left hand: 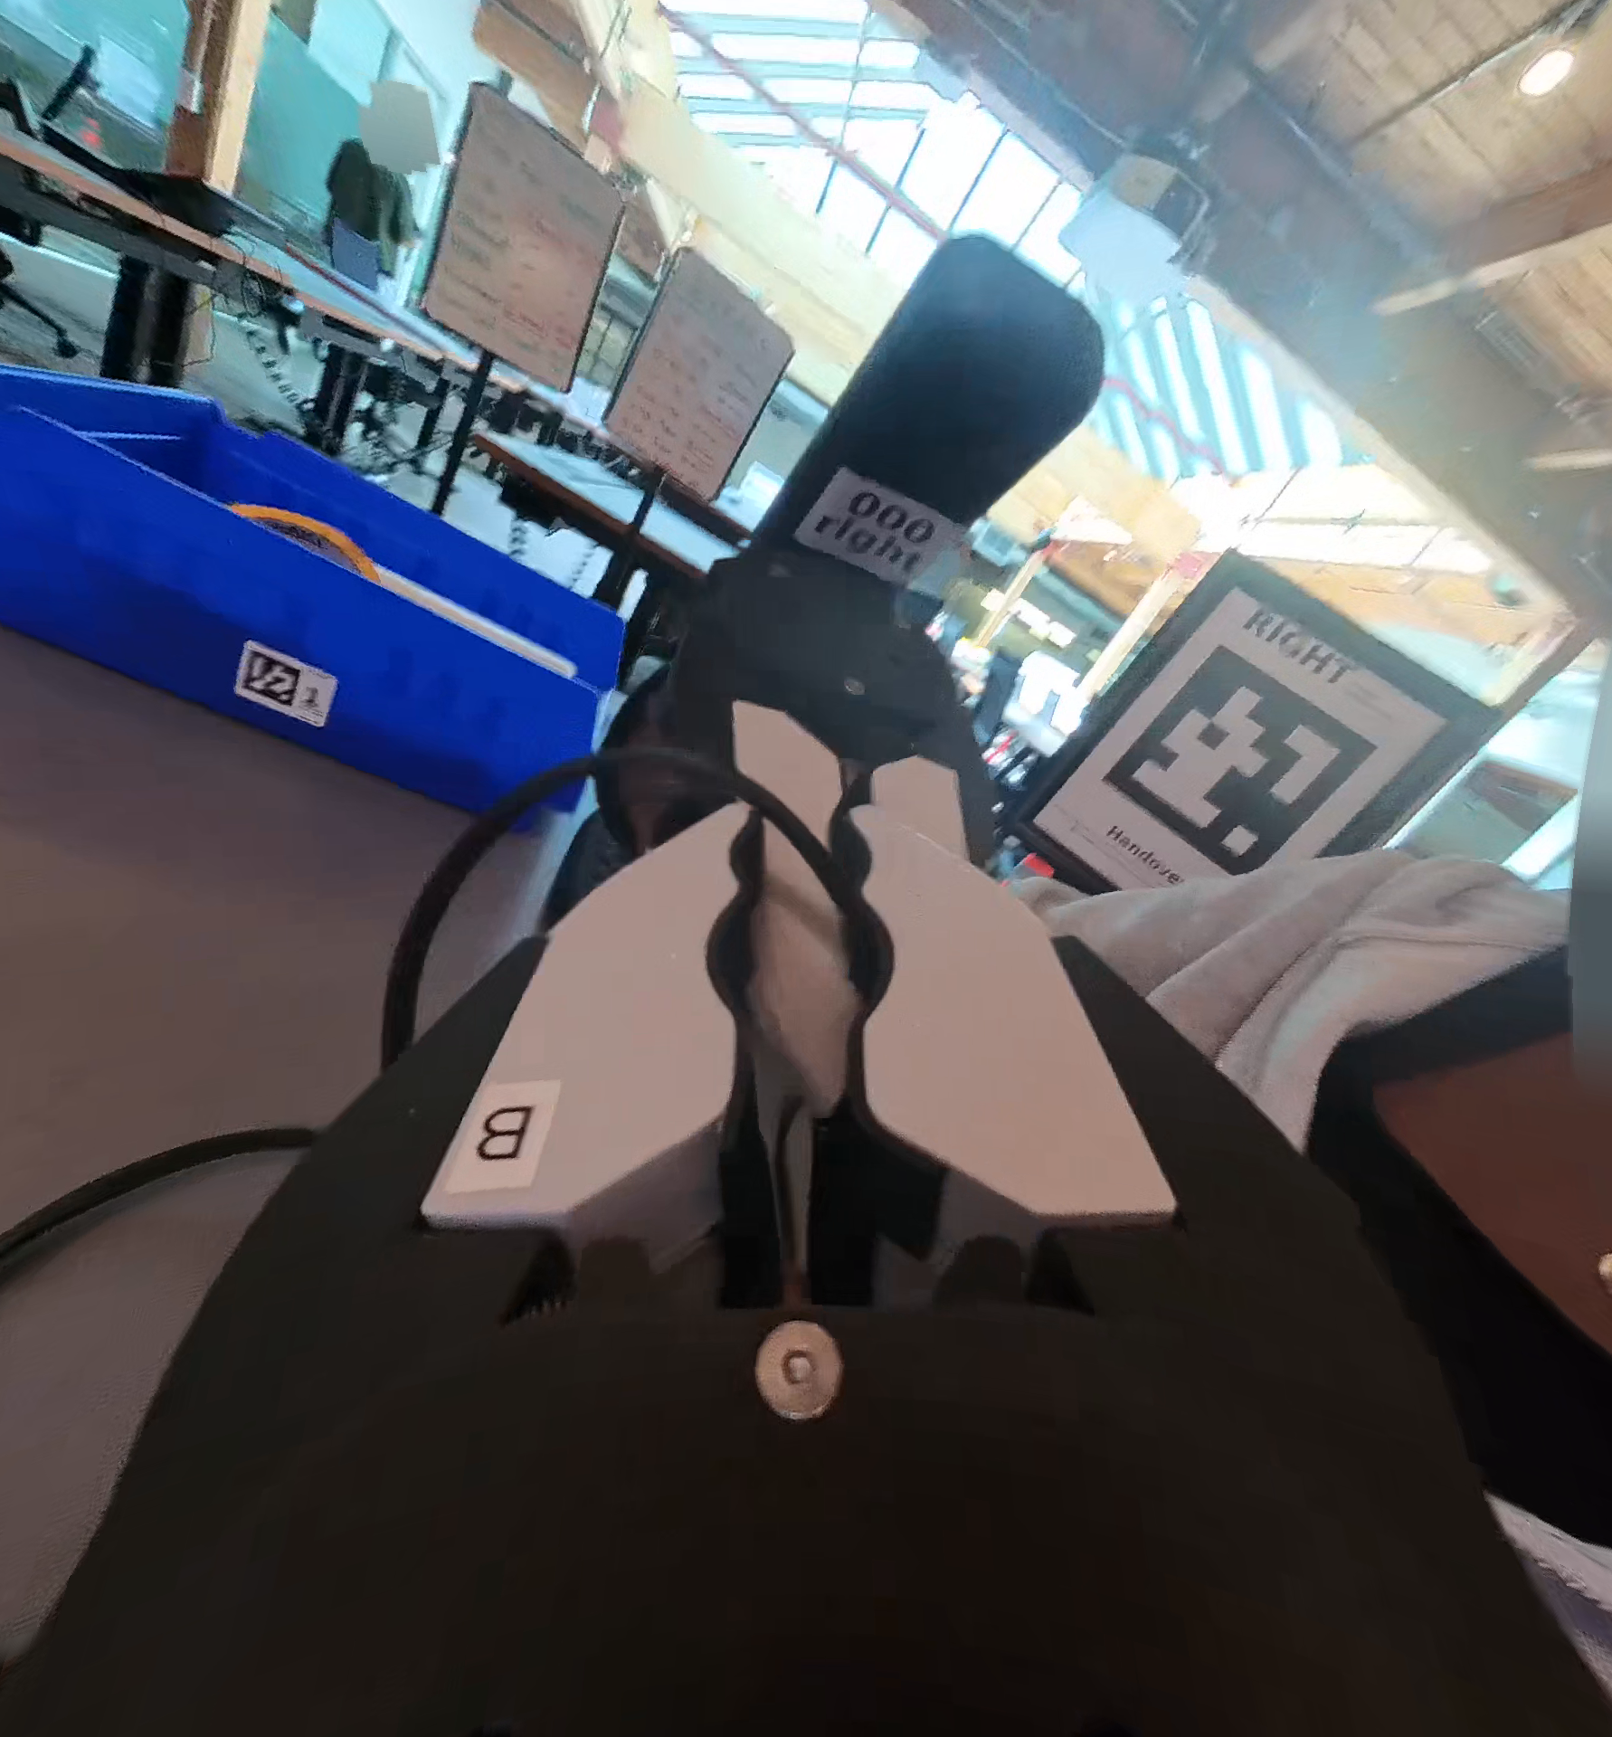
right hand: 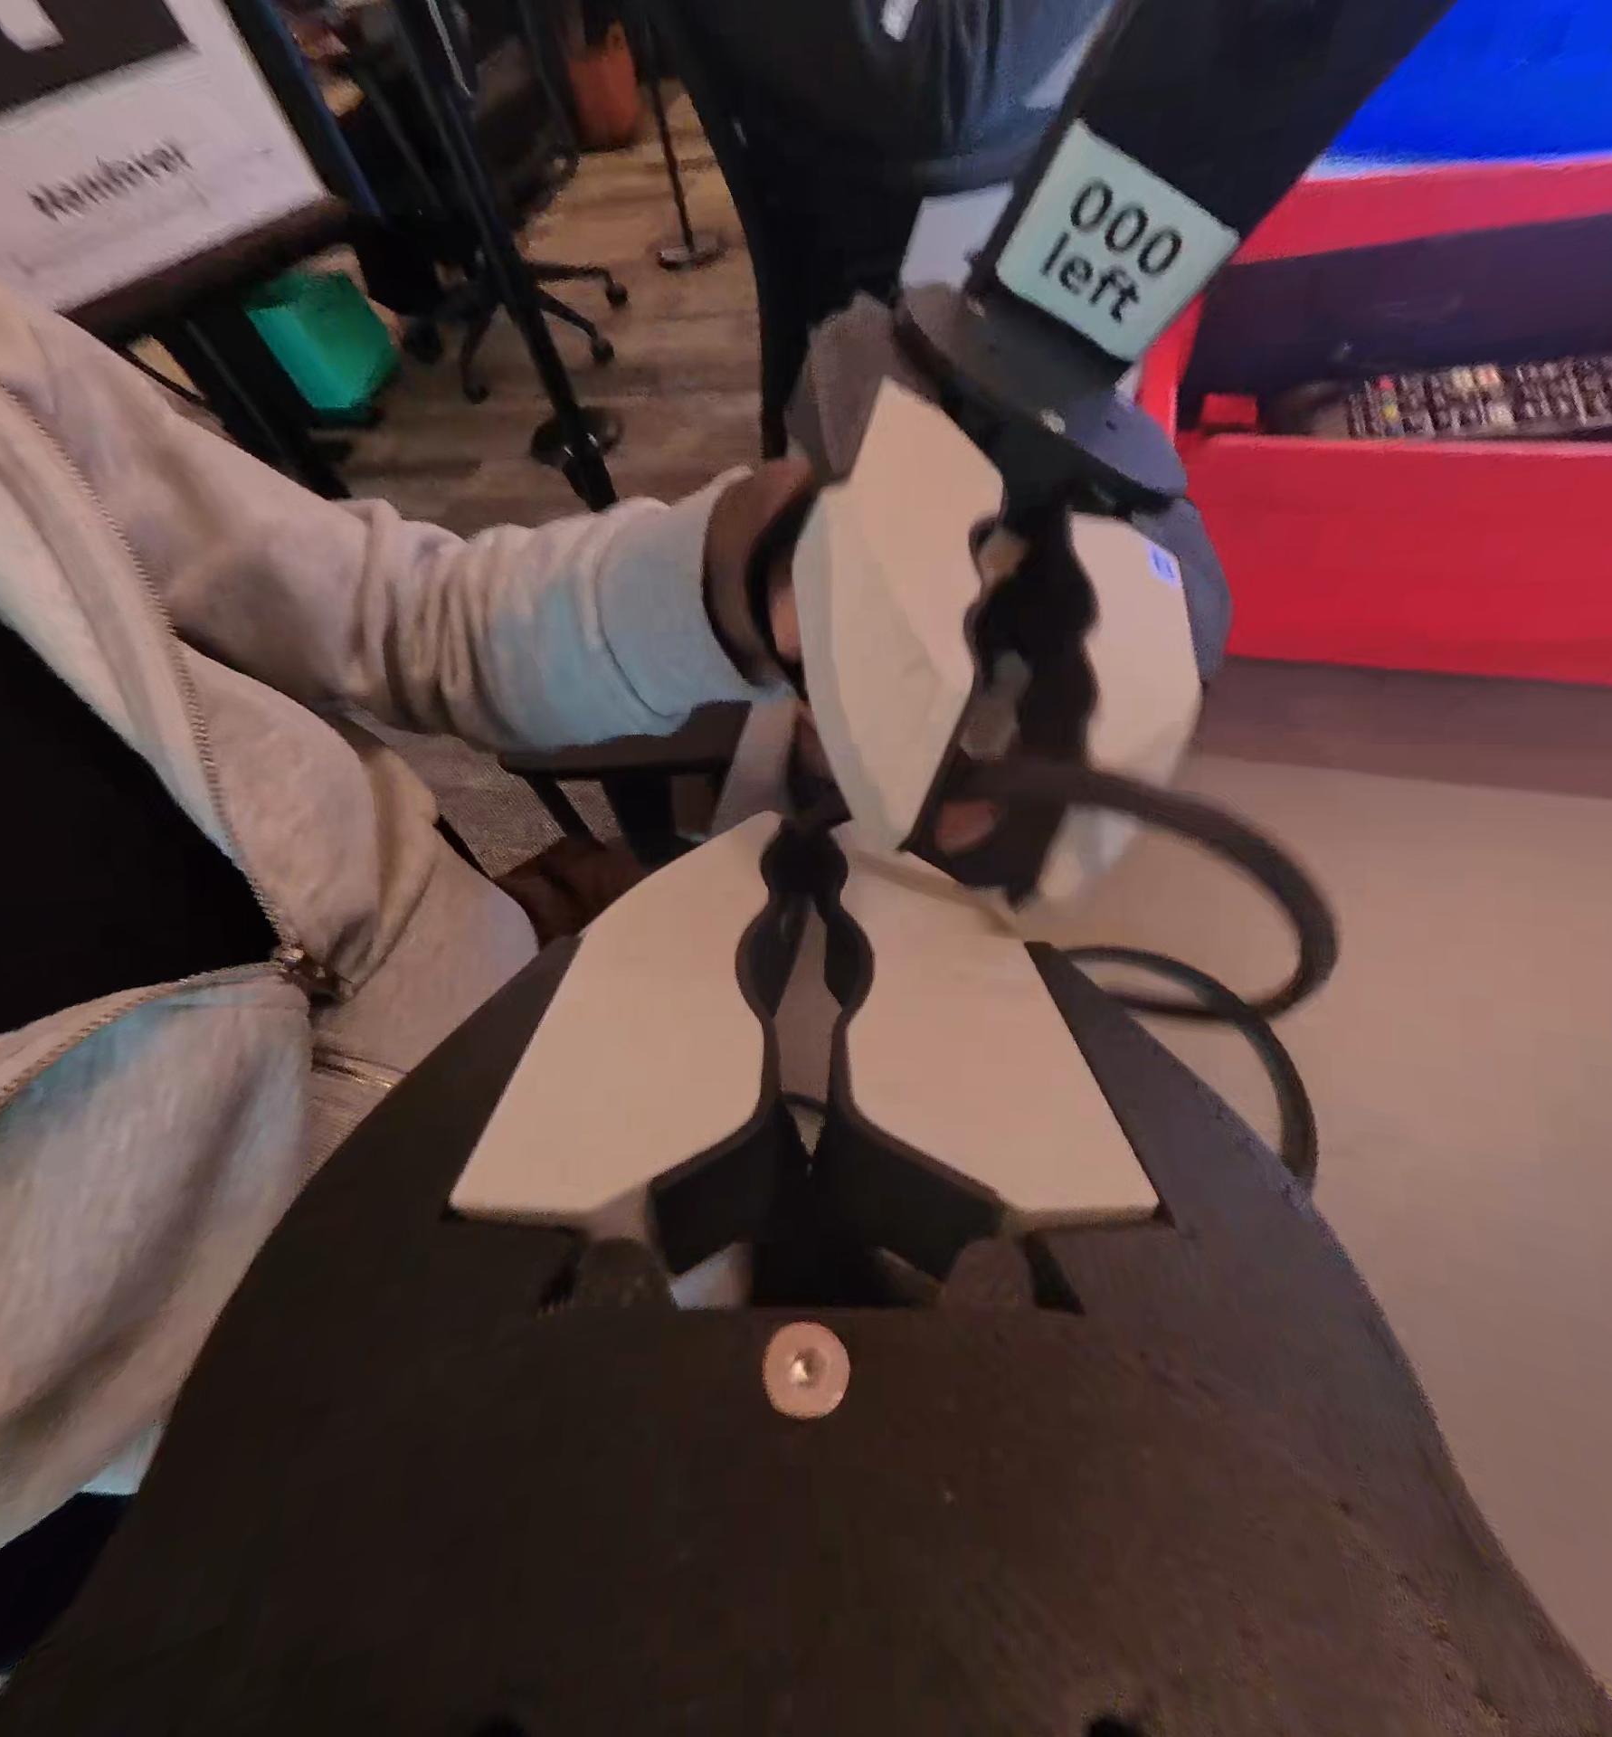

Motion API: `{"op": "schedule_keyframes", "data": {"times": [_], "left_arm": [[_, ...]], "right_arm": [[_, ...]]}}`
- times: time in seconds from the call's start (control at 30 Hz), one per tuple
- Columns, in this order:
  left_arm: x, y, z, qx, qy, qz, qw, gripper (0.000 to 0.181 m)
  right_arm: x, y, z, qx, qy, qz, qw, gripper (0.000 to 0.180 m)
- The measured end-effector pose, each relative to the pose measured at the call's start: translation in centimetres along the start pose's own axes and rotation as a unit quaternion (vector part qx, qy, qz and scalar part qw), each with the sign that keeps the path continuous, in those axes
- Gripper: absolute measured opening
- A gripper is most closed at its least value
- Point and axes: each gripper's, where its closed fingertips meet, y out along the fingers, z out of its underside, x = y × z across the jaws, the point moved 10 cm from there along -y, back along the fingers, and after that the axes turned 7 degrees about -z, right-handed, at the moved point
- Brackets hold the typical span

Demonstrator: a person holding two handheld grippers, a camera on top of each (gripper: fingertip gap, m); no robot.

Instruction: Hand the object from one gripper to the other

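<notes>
- Right claw (right hand: pixel 802 846): pressed almost together, with a thin black cable (right hand: pixel 1291 893) pinched at its tips.
- Left claw (left hand: pixel 802 837): slightly spread, the cable looped across its tips; a lettered white sticker (left hand: pixel 501 1133) is stuck on one finger.
- The claws are met tip to tip above the counter (left hand: pixel 126 940), each handle bearing a printed label (right hand: pixel 1112 249).
- The left handle is held from a grey sleeve (right hand: pixel 407 602).
- A blue bin (left hand: pixel 220 583) with a code sticker and a framed marker sign (left hand: pixel 1244 743) are seen behind.
</notes>
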Motion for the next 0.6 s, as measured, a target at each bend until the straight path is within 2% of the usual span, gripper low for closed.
{"op": "schedule_keyframes", "data": {"times": [0.07,0.17,0.33,0.4,0.47,0.5,0.53,0.6], "left_arm": [[0.0,-0.4,-0.1,-0.027,-0.001,0.013,1.000,0.005],[0.2,-1.4,-0.9,-0.113,0.043,-0.026,0.992,0.006],[0.8,-4.3,-3.9,-0.230,0.048,-0.045,0.971,0.000],[0.6,-4.8,-4.5,-0.198,0.067,-0.058,0.976,0.000],[0.2,-5.0,-4.3,-0.152,0.079,-0.075,0.982,0.002],[0.0,-5.2,-4.0,-0.136,0.081,-0.089,0.983,0.008],[-0.1,-5.5,-3.5,-0.122,0.079,-0.112,0.983,0.021],[-0.2,-5.9,-2.1,-0.097,0.059,-0.154,0.982,0.038]], "right_arm": [[-0.1,0.2,0.5,0.023,-0.001,0.029,0.999,0.004],[0.1,0.7,1.2,0.029,-0.001,0.036,0.999,0.003],[0.9,2.4,3.7,0.087,-0.006,0.041,0.995,0.004],[0.9,2.8,4.2,0.082,-0.013,0.064,0.994,0.004],[0.7,2.3,3.9,0.043,-0.023,0.087,0.995,0.004],[0.5,1.9,3.6,0.021,-0.025,0.092,0.995,0.004],[0.4,1.4,3.4,0.005,-0.030,0.101,0.994,0.004],[-0.1,0.6,3.1,0.003,-0.045,0.129,0.991,0.004]]}}
